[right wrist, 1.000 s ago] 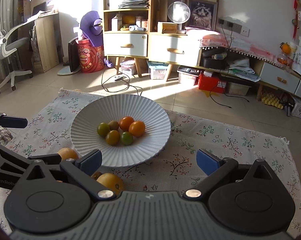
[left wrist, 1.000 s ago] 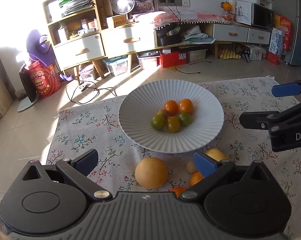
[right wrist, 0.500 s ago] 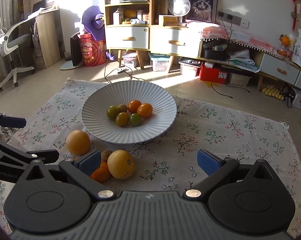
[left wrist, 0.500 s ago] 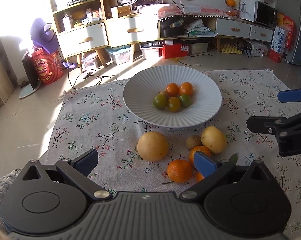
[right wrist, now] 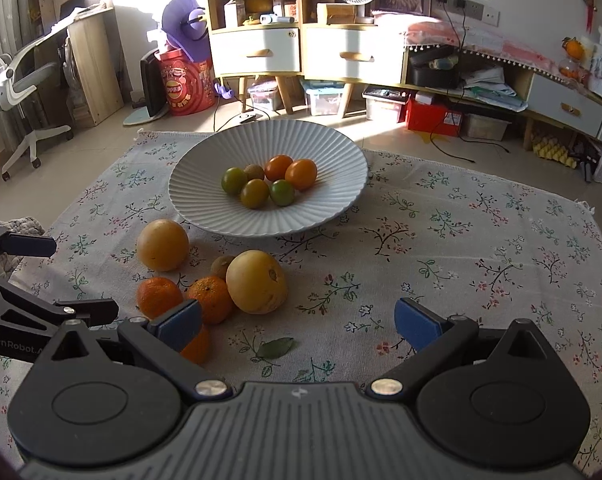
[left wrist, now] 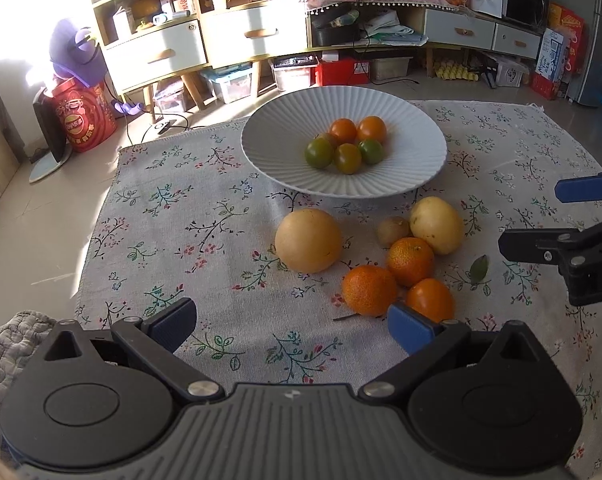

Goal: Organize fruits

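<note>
A white ribbed plate (left wrist: pixel 277 136) (right wrist: pixel 205 208) on the floral cloth holds several small orange and green fruits (left wrist: pixel 347 158) (right wrist: pixel 255 194). In front of it lie a large yellow-orange fruit (left wrist: pixel 308 245) (right wrist: pixel 163 245), a pale yellow fruit (left wrist: pixel 437 225) (right wrist: pixel 257 282), a small brown kiwi (left wrist: pixel 393 231) (right wrist: pixel 222 265) and three mandarins (left wrist: pixel 369 290) (right wrist: pixel 159 297). My left gripper (left wrist: pixel 293 322) is open and empty, near the front of the cloth. My right gripper (right wrist: pixel 297 320) is open and empty too, its left pad over a mandarin (right wrist: pixel 197 346).
A loose green leaf (right wrist: pixel 276 348) (left wrist: pixel 479 267) lies on the floral cloth (left wrist: pixel 173 216). Beyond the cloth's far edge are bare floor, cables, storage boxes and low cabinets (right wrist: pixel 257 50). A grey quilted fabric (left wrist: pixel 5 340) sits at the near left corner.
Both grippers have drawn back and up from the plate, so the loose fruits in front of it have come fully into view. Both stay open.
</note>
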### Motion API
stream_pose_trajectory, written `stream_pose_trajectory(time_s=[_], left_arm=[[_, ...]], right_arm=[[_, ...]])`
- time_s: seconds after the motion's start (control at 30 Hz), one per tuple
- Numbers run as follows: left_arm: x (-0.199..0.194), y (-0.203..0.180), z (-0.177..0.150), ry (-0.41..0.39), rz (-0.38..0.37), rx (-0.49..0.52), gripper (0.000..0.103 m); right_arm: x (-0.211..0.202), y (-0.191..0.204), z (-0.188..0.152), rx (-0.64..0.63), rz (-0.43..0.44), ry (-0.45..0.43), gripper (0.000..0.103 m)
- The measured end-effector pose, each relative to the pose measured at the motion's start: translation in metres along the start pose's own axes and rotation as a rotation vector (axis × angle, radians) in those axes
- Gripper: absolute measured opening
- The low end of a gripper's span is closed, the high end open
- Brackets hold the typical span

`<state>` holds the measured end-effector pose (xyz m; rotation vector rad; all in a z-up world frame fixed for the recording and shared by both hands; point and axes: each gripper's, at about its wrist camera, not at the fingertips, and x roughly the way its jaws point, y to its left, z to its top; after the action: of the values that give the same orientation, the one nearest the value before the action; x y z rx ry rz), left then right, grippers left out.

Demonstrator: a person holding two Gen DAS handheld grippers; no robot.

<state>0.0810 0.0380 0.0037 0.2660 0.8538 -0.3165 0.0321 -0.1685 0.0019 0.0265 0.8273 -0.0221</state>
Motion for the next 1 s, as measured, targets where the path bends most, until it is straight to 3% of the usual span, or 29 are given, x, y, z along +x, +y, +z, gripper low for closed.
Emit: stream_pose_trajectory(time_s=[0.4, 0.73, 1.0], left_arm=[[0.013, -0.001, -0.004, -0.042, -0.112, 0.062, 0.080], [0.021, -0.009, 0.000, -0.064, -0.159, 0.056, 0.056], [0.028, -0.012, 0.000, -0.043, -0.194, 0.047, 0.034]], right_arm=[[0.000, 0.016, -0.015, -0.088, 0.060, 0.058, 0.102], [0.004, 0.026, -0.021, -0.106, 0.092, 0.082, 0.102], [0.010, 0.035, -0.027, -0.123, 0.137, 0.088, 0.096]])
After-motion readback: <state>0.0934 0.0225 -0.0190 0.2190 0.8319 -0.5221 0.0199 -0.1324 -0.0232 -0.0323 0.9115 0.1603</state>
